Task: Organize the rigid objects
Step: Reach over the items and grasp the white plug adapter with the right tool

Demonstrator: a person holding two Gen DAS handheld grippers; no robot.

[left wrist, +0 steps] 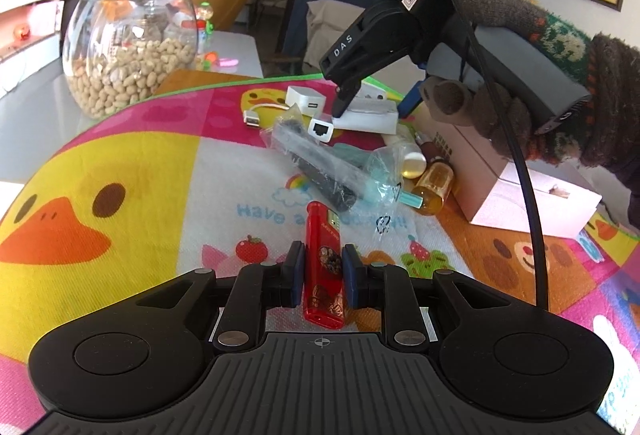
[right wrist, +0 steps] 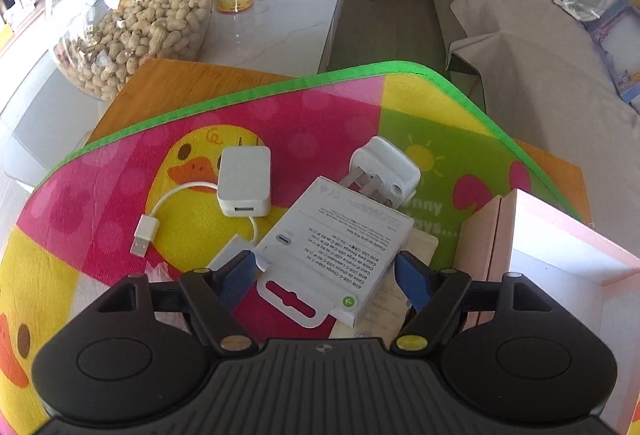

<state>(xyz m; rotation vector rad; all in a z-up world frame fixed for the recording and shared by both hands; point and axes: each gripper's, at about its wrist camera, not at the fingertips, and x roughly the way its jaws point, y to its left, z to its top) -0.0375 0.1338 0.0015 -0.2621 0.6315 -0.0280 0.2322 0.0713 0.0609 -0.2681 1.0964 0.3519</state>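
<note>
Nearest the left wrist camera, the left gripper [left wrist: 323, 271] was clamped on a red lighter [left wrist: 323, 267], blue pads pressing both its sides above the cartoon mat [left wrist: 120, 171]. The grip sat mid-body, so a slip looked unlikely unless the hand tilted sharply.

Beyond it lay a loose heap: a black item in a clear bag [left wrist: 316, 167], small amber bottles [left wrist: 434, 187] and a white network adapter [left wrist: 321, 129], touching or overlapping one another.

Further on, the right gripper [right wrist: 325, 271] had its jaws apart, straddling a white cable box [right wrist: 340, 255], pads not yet pressing it. The box rested tilted on a paper packet, with a white plug adapter [right wrist: 386, 171] touching its far end.

Risks judged from here:
- closing on a tilted box could pivot it out of the pads;
- the plug adapter could get nudged or dragged along;
- the pink box [right wrist: 560, 255] stood just beside the right pad, so a sideways swing might knock its wall.
</note>
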